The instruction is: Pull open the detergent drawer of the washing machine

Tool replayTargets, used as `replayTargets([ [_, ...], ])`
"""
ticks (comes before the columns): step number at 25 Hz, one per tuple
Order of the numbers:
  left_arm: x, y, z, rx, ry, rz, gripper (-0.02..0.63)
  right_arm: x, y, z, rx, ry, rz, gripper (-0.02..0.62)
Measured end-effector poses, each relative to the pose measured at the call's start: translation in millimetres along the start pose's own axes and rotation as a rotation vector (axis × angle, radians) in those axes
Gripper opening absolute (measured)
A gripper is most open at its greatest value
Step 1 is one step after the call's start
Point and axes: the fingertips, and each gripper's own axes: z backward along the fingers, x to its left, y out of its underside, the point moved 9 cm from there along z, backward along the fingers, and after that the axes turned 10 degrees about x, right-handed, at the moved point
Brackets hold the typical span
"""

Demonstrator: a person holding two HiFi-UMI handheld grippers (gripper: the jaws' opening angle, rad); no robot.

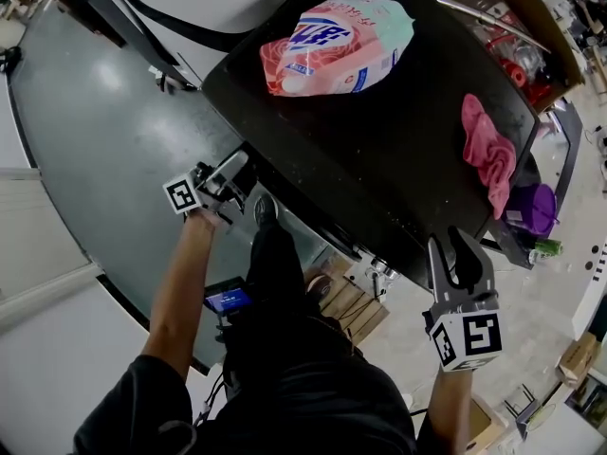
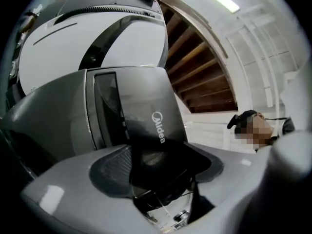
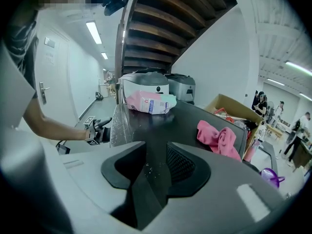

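Drawer: a flat, dark, glossy panel [image 2: 146,126] with white "Midea" lettering. It sits on the washer's front beside a matt silver-grey fascia. Its lower corner reaches in between the left gripper's jaws. Whether it stands out from the front cannot be made out.
Left gripper: released [image 2: 161,162]. The jaws are spread wide, with a ribbed black pad on either side of the drawer panel, and they do not clamp it. The body is smooth grey plastic.
Washer: boxy, with a broad black slab for a top [image 1: 379,131] that is glossy, finely speckled and rounded at the corners.
Right gripper: at the washer's near right corner [image 1: 450,246]. The jaws are apart and unclenched, with the corner between them. One pad is ribbed. Its white cube carries black square markers.
Bag: a plump, pillow-shaped plastic pouch [image 1: 337,45], shiny, in pink, white and mint. It lies on the washer's top on the side away from the person.
Cloth: pink, fleecy and crumpled [image 1: 488,154]. It lies at the top's right edge, well apart from the bag.
Box: brown cardboard, open [image 1: 531,8], beyond the washer's right side.
Floor: grey and smooth with a dull sheen [image 1: 95,159].
Stairs: the underside of brown wooden treads [image 2: 204,72], slanting above the washer.
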Motion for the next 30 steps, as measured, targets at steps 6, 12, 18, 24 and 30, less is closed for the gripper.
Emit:
replayTargets([
  [6, -8, 13, -4, 0.212, -0.157, -0.141, 0.303, 1, -5, 1, -0.008, 0.013, 0.002, 0.120],
  [12, -6, 24, -9, 0.110, -0.062, -0.030, 0.315, -1, 7, 2, 0.013, 0.018, -0.019, 0.120],
  [18, -2, 31, -8, -0.022, 0.062, 0.106, 0.301, 1, 13, -1, 0.031, 0.029, -0.021, 0.120],
  [24, 0, 33, -7, -0.044, 0.081, 0.128, 0.291, -11, 16, 2, 0.035, 0.067, -0.043, 0.120],
  [30, -7, 38, 9, -0.043, 0.074, 0.122, 0.236, -19, 22, 2, 0.040, 0.084, -0.060, 0.120],
])
